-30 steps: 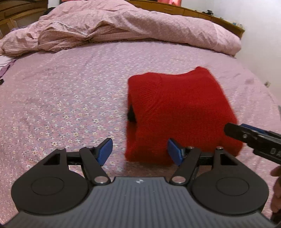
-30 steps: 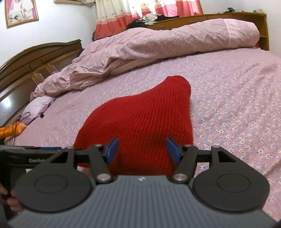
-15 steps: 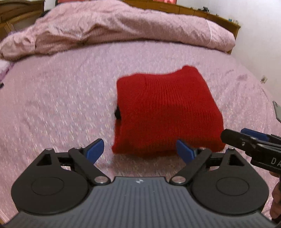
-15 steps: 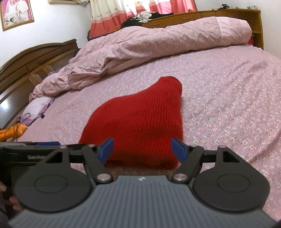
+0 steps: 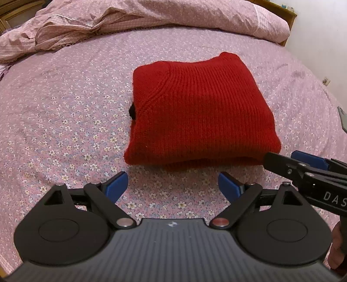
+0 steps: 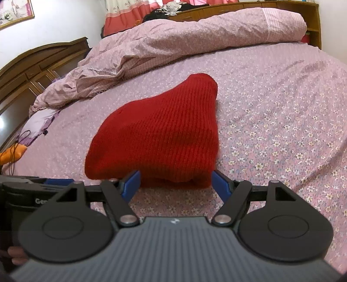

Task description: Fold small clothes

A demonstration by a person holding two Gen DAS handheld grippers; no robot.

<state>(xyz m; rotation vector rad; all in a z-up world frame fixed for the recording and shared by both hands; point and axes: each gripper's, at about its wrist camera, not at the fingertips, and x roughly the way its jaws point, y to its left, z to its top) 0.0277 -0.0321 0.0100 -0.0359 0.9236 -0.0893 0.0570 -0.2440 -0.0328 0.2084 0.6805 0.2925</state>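
The red ribbed-knit sweater (image 5: 199, 112), folded into a compact rectangle, lies on the pink floral bedsheet (image 5: 65, 121) near the middle of the bed, well clear of the crumpled pink duvet (image 5: 151, 15) heaped along the far edge.

The left gripper (image 5: 173, 184) hovers just short of the sweater's near edge, jaws spread wide with only sheet between them. The right gripper (image 6: 175, 181) sits at the near right corner of the bundle, jaws parted and nothing clamped; the knit edge appears to lie between the pads without being pressed.

To finish well, judge the fold done only if the edges align; press flat rather than re-grip.

A dark item (image 5: 131, 110) protrudes at the left side of the fold; its nature cannot be determined. The lower layers are hidden.
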